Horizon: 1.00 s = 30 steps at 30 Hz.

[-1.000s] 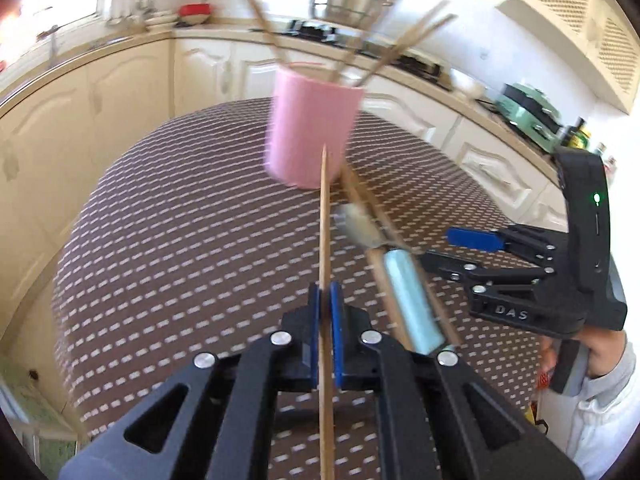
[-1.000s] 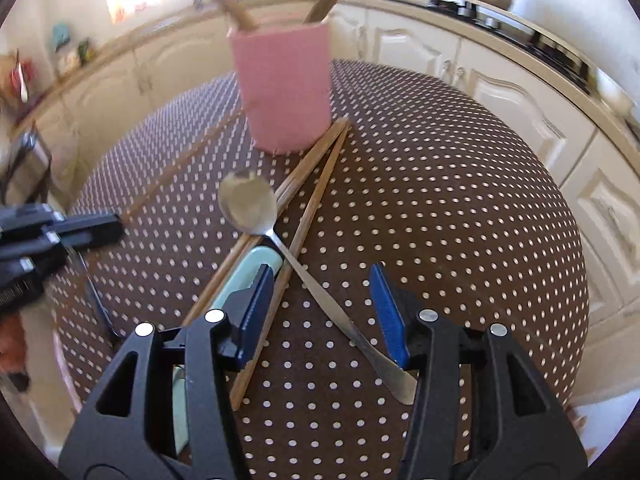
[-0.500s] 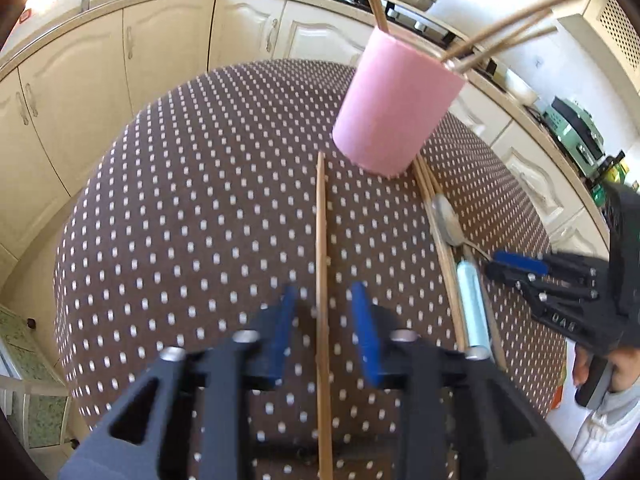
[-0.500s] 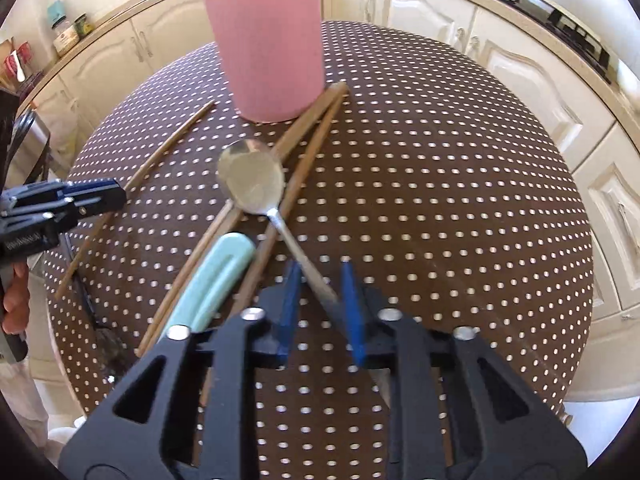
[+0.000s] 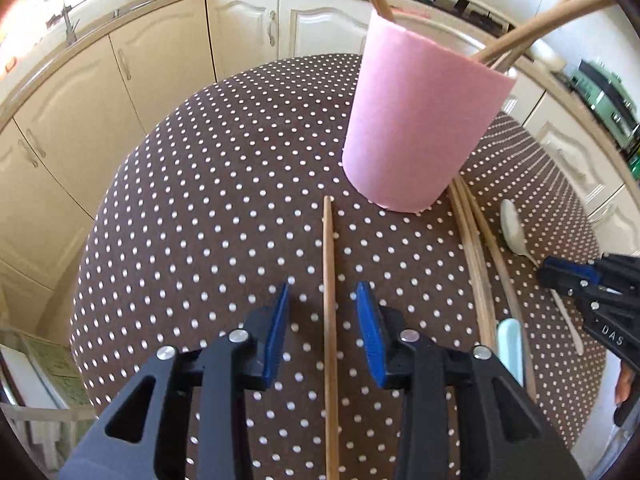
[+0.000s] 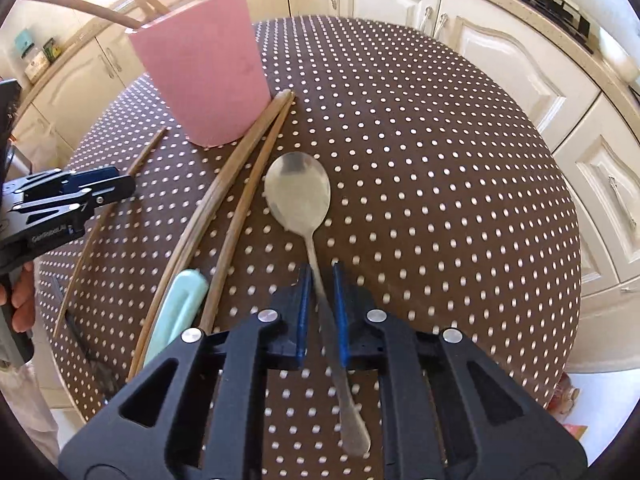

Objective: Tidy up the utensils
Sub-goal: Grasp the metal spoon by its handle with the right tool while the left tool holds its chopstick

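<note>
While the left gripper (image 5: 323,304) hangs low over the dotted tablecloth (image 5: 224,200), a single chopstick (image 5: 329,320) lies flat on the cloth between its blue pads (image 5: 370,336), touching neither. Those jaws stand well apart and are closing slightly, gripping nothing. The chopstick's far end stops just short of the pink cup (image 5: 420,120).

Over at the right gripper (image 6: 319,280), the jaws are closing around the thin handle of a metal spoon (image 6: 298,192); narrow gaps remain on both sides, so the pads do not yet press on it. The spoon's bowl points toward the cup, and its handle end runs back under the gripper.

Several wooden sticks (image 5: 552,20) stand slanted inside the pink cup. Beside the spoon lie two more chopsticks (image 6: 240,200) and a pale green handle (image 6: 176,312).
</note>
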### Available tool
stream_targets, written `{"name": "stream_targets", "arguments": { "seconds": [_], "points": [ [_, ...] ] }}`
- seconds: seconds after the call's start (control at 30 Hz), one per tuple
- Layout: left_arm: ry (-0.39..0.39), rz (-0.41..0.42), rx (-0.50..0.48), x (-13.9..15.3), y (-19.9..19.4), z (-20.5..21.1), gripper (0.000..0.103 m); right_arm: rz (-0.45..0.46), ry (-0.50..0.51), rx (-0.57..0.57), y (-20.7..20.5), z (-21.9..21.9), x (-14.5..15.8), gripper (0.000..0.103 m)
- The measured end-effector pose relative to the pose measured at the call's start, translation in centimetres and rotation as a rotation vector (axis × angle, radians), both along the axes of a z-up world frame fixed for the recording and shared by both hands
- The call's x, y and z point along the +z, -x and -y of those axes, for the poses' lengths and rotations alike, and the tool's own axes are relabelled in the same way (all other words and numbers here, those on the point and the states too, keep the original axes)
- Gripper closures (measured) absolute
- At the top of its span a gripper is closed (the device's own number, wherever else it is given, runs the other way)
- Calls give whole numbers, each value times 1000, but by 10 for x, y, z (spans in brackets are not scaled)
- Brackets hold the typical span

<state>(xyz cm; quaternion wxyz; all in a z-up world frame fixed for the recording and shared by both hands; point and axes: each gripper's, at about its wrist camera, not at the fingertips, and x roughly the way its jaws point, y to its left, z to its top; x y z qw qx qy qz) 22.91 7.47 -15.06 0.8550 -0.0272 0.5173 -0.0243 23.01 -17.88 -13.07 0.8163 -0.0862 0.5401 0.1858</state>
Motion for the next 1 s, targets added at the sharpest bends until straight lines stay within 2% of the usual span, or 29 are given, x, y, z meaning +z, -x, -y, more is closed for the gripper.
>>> {"name": "stream_targets", "arguments": {
  "seconds": [0.1,0.3,0.43,0.6,0.67,0.77,0.83,0.9,1.0],
  "points": [
    [-28,-20,-5,0,-10,5,78,-32,16,22,-13,-7,-1,91],
    [-48,-50,-33,3,-35,11,97,-94,63,83,-39,-22,1,92],
    [-34,-28,-42,5,-43,11,98,-91,47,84,-48,-19,2,98],
    [30,94,-40,19,-22,7,98,-14,-48,50,-34,-3,7,99],
    [48,178,-35,34,-10,5,98,31,-91,41,-26,3,17,100],
    [56,363,-59,61,8,7,98,125,-160,12,-18,14,37,100],
    [71,424,-60,72,15,7,98,164,-181,-1,-15,19,46,100],
    [80,410,-51,79,21,13,98,112,-171,10,-18,19,43,100],
    [107,361,-42,79,14,15,98,99,-107,18,-19,8,40,99]
  ]
}}
